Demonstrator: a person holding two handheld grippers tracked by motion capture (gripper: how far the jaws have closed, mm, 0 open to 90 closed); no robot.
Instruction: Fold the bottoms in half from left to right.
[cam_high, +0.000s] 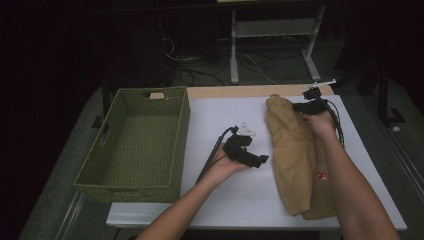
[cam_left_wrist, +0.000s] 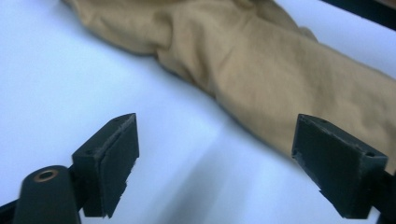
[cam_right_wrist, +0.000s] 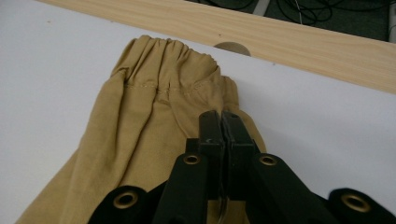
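Note:
A tan garment lies folded lengthwise on the right part of the white table, its gathered waistband at the far end. My right gripper sits at that far end. Its jaws are pressed together on the cloth just below the waistband. My left gripper rests near the table's middle and points right at the garment's left edge. It stands open over bare table, with nothing between the pads, and the tan cloth lies just beyond them.
A green woven basket stands on the table's left side, holding nothing. A wooden strip runs along the far table edge. A small red and white mark shows on the garment near my right forearm. Cables lie on the floor behind.

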